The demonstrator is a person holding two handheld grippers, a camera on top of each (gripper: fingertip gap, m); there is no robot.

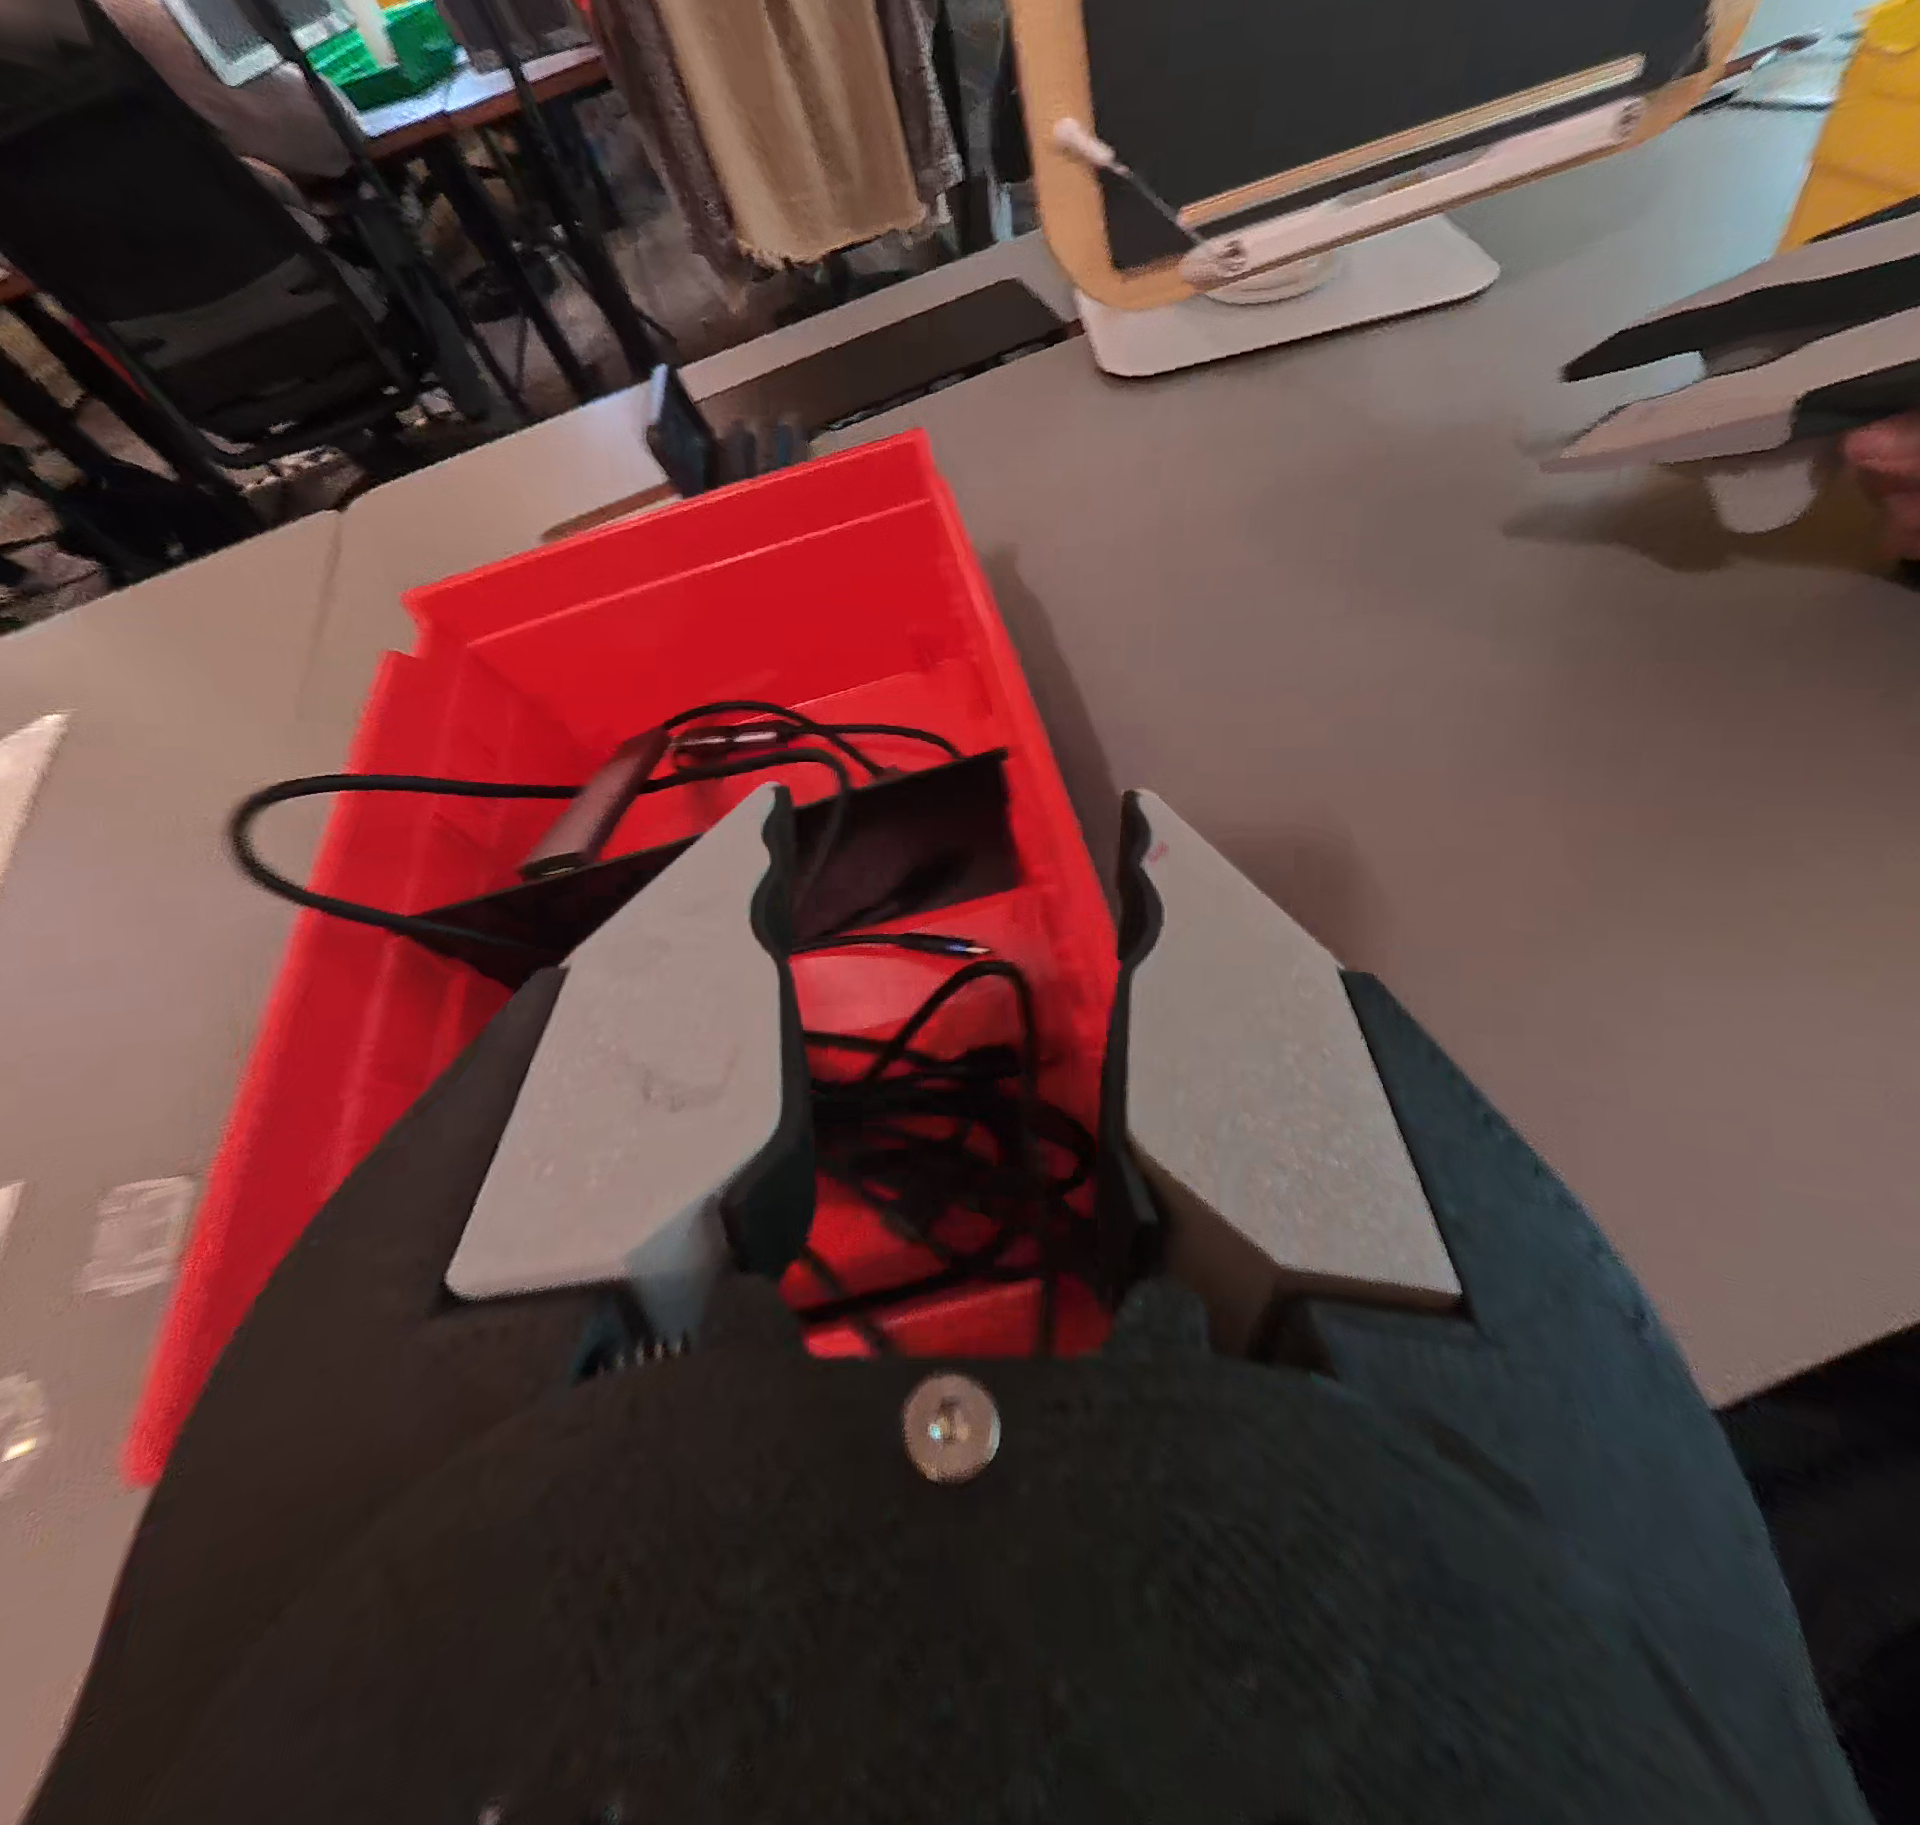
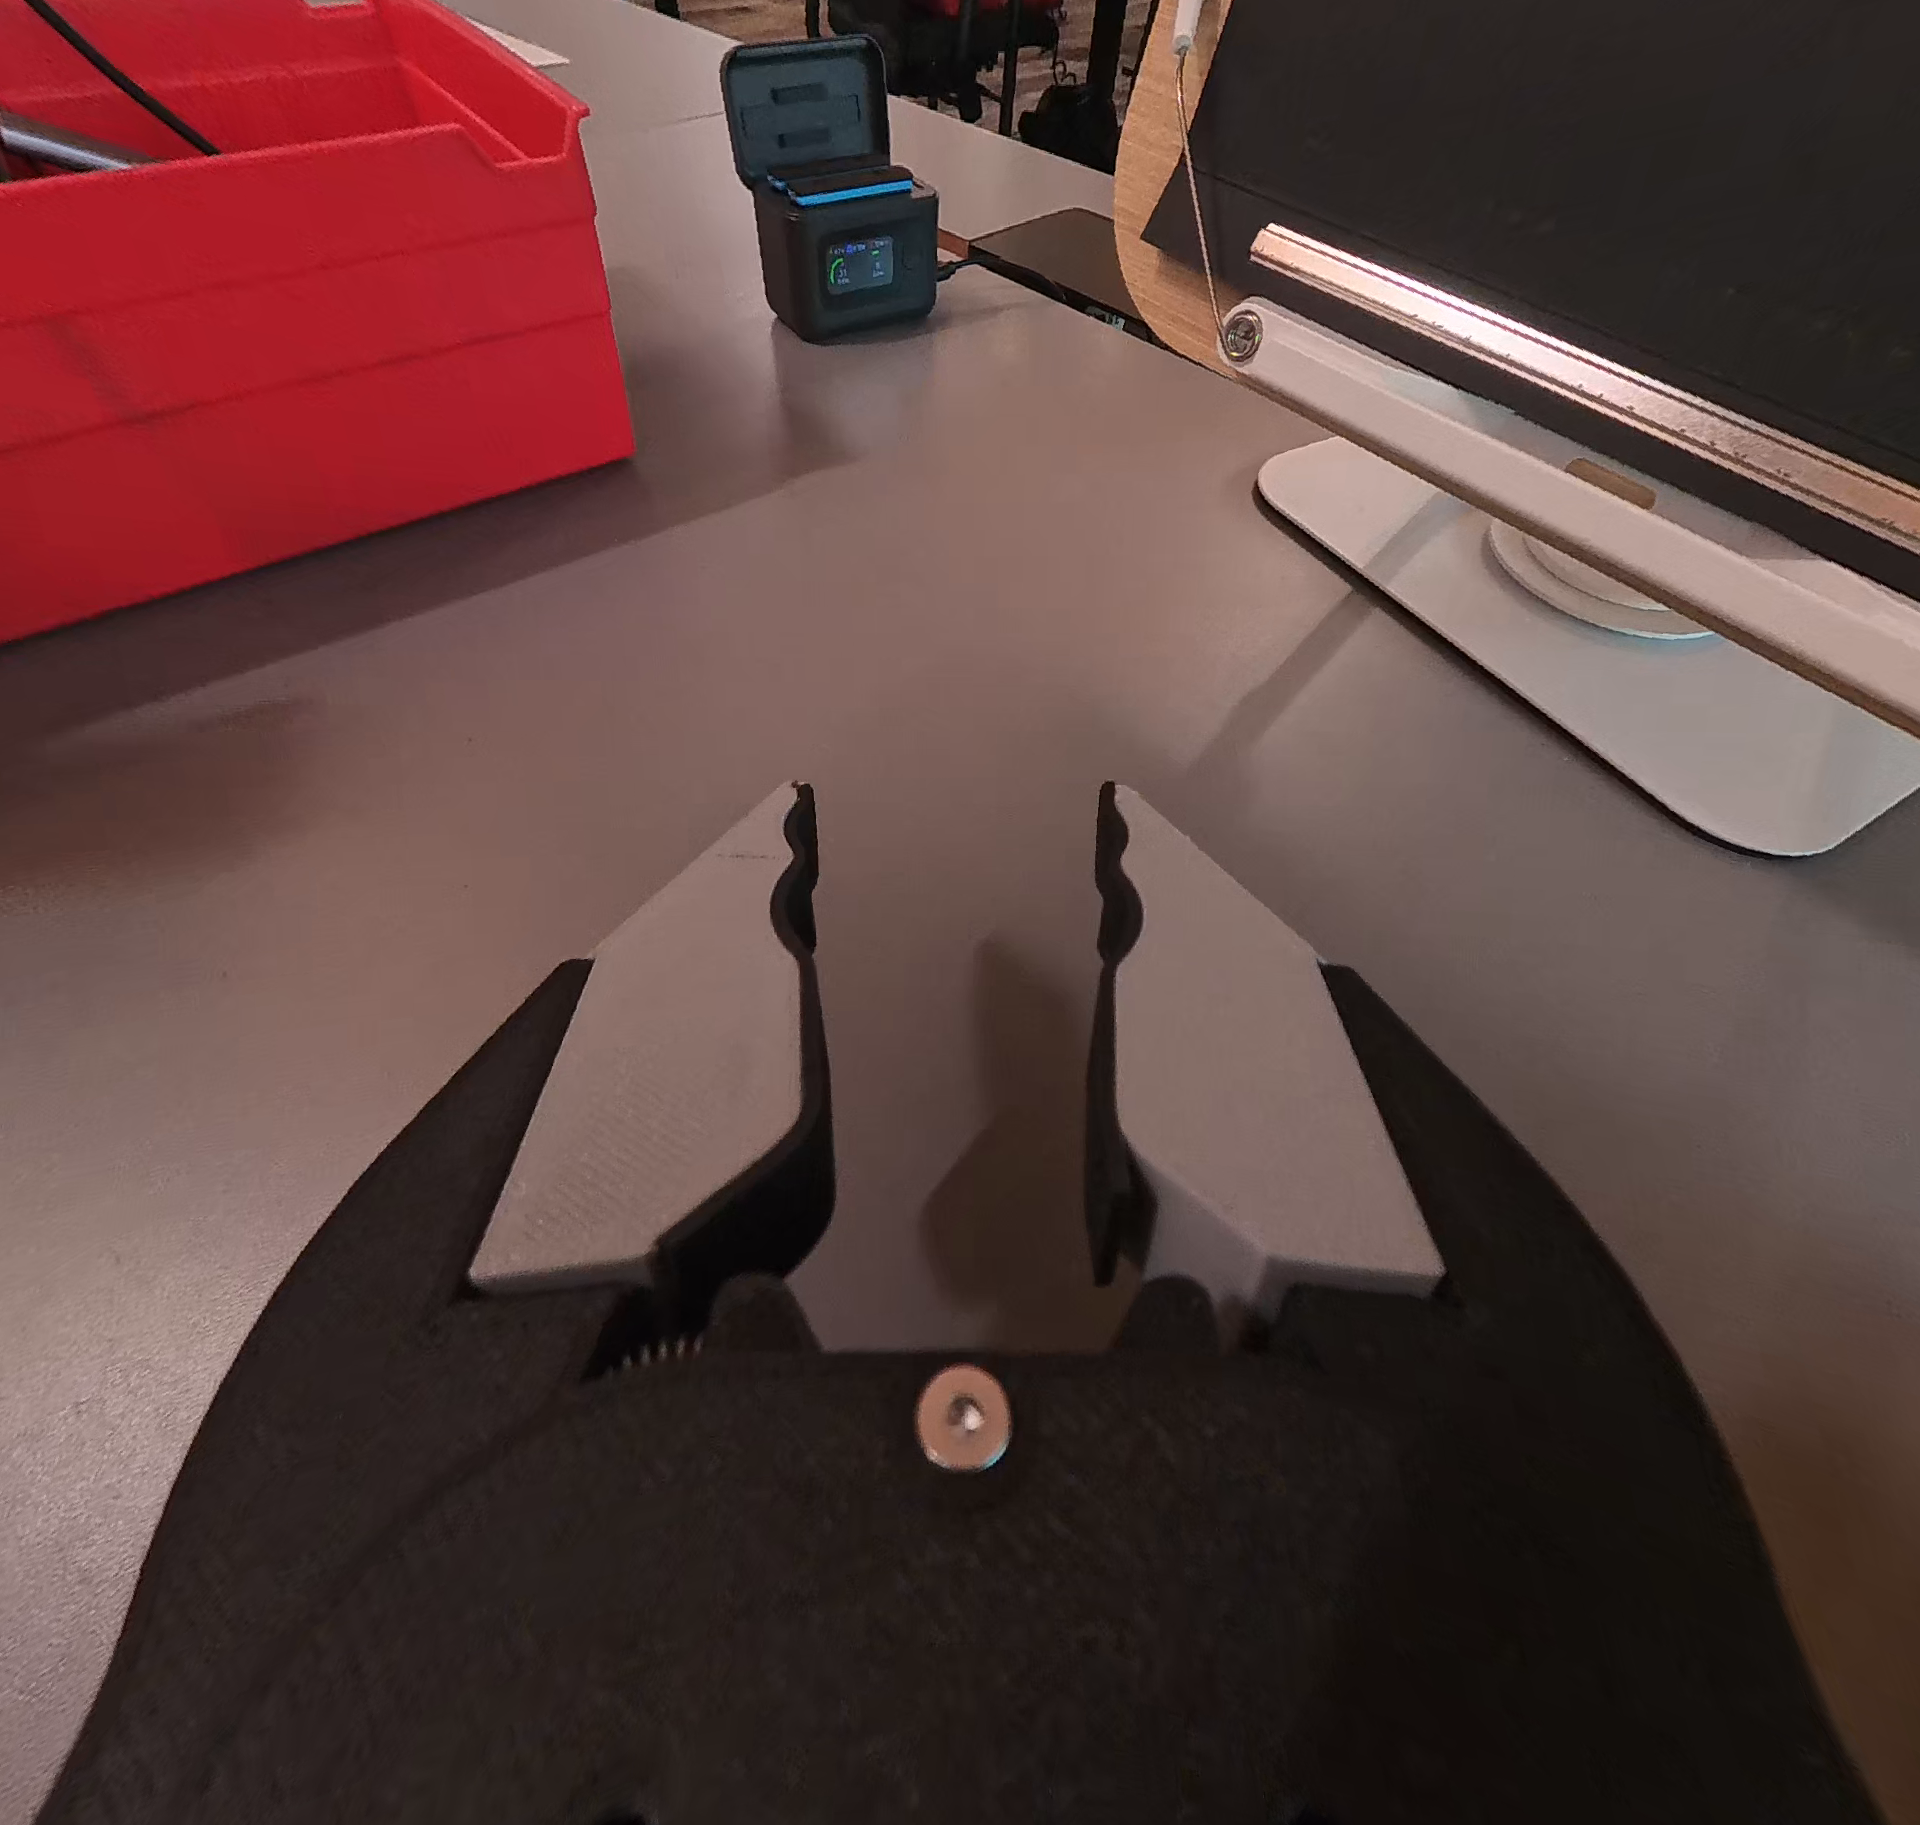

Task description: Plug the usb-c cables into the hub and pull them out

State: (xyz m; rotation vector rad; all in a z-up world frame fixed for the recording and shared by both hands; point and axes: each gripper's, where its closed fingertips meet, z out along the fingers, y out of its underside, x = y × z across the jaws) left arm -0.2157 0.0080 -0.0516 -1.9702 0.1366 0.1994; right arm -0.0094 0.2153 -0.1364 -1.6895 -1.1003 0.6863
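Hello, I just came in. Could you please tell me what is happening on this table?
A person holds two claws, both open and empty. The left claw hovers over a red bin holding tangled black cables and a slim grey hub. The right claw waits above bare grey table, apart from the bin. Nothing is picked up yet, so plugging has not started.

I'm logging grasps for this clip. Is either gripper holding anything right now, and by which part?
Nothing is held. The left gripper is open above the red bin of cables; the right gripper is open over bare table.
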